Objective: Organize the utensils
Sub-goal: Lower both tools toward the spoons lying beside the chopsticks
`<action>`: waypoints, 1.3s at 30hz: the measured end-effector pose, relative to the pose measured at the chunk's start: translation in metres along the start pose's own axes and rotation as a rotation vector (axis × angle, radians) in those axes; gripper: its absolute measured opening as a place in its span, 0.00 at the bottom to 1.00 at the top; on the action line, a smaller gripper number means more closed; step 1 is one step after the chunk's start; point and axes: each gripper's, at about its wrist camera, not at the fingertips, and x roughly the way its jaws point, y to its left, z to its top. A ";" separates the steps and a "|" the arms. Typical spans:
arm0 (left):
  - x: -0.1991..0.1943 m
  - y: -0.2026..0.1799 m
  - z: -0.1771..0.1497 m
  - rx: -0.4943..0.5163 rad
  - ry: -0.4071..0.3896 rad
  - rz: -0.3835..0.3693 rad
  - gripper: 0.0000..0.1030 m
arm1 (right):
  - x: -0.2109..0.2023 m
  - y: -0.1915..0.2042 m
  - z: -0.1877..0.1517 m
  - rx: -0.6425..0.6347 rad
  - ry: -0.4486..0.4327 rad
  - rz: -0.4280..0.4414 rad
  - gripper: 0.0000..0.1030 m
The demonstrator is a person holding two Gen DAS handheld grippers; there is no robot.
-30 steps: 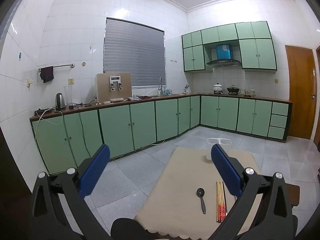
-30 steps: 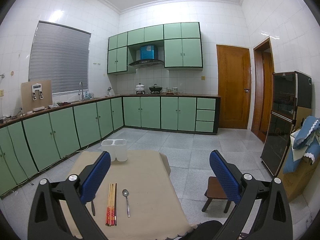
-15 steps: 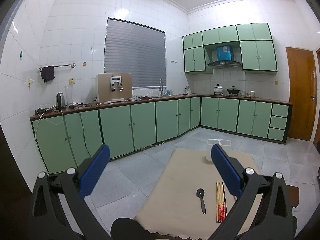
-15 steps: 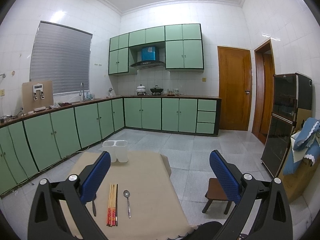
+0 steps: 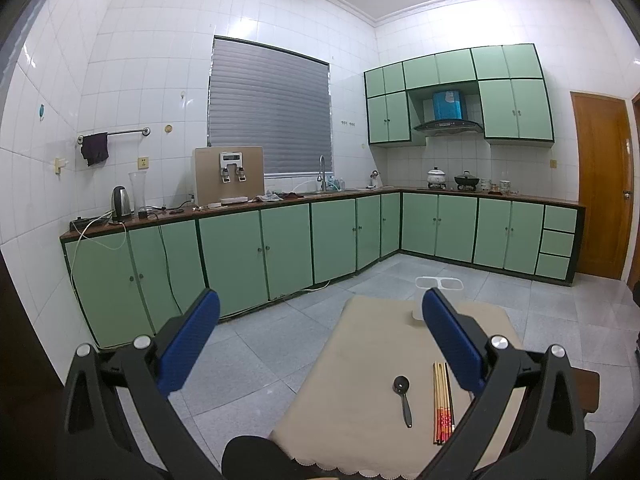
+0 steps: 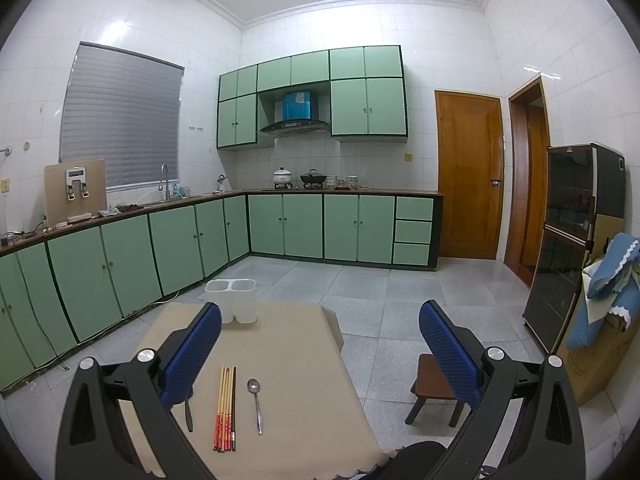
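Aloft, both claws point(image 5: 320, 332) point(image 6: 320, 332) spread wide.

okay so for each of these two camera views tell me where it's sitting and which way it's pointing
Left wrist: sits on the left gripper, above the table's left side, facing the window-wall counter; its blue fingers spread wide.
Right wrist: sits on the right gripper, above the table's right side, facing the stove corner and doors; fingers also wide.
Shared: chopsticks, white holder, table.
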 end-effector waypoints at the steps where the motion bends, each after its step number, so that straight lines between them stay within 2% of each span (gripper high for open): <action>1: 0.000 0.000 0.000 0.001 0.000 -0.001 0.95 | 0.001 0.000 0.000 -0.001 0.001 0.000 0.94; 5: 0.012 -0.001 -0.005 0.007 0.040 -0.024 0.95 | 0.005 -0.001 -0.004 0.000 0.012 0.008 0.94; 7: 0.031 -0.004 -0.016 0.005 0.103 -0.057 0.95 | 0.017 0.001 -0.013 -0.005 0.031 0.039 0.94; 9: 0.060 -0.008 -0.035 0.003 0.216 -0.106 0.95 | 0.032 0.005 -0.026 -0.024 0.068 0.054 0.94; 11: 0.092 -0.014 -0.061 0.004 0.330 -0.153 0.95 | 0.060 0.012 -0.048 -0.056 0.152 0.070 0.94; 16: 0.146 -0.036 -0.119 0.055 0.457 -0.232 0.95 | 0.132 0.028 -0.112 -0.118 0.381 0.133 0.91; 18: 0.169 -0.045 -0.142 0.049 0.510 -0.271 0.95 | 0.160 0.033 -0.138 -0.107 0.473 0.190 0.79; 20: 0.193 -0.055 -0.166 0.046 0.565 -0.300 0.95 | 0.181 0.038 -0.156 -0.100 0.536 0.227 0.73; 22: 0.210 -0.063 -0.182 0.044 0.601 -0.325 0.95 | 0.202 0.043 -0.174 -0.104 0.582 0.254 0.64; 24: 0.230 -0.073 -0.201 0.058 0.633 -0.334 0.95 | 0.214 0.051 -0.189 -0.103 0.622 0.280 0.51; 27: 0.251 -0.083 -0.224 0.057 0.687 -0.348 0.95 | 0.233 0.060 -0.209 -0.114 0.674 0.309 0.41; 30: 0.266 -0.093 -0.241 0.068 0.739 -0.356 0.90 | 0.243 0.065 -0.222 -0.121 0.706 0.336 0.38; 32: 0.274 -0.097 -0.251 0.080 0.765 -0.354 0.77 | 0.247 0.068 -0.229 -0.123 0.721 0.350 0.35; 34: 0.280 -0.097 -0.258 0.082 0.792 -0.355 0.72 | 0.250 0.070 -0.235 -0.129 0.736 0.357 0.34; 37: 0.281 -0.102 -0.262 0.113 0.765 -0.349 0.71 | 0.259 0.068 -0.238 -0.130 0.720 0.367 0.34; 39: 0.278 -0.104 -0.261 0.122 0.747 -0.347 0.65 | 0.262 0.071 -0.238 -0.142 0.706 0.370 0.30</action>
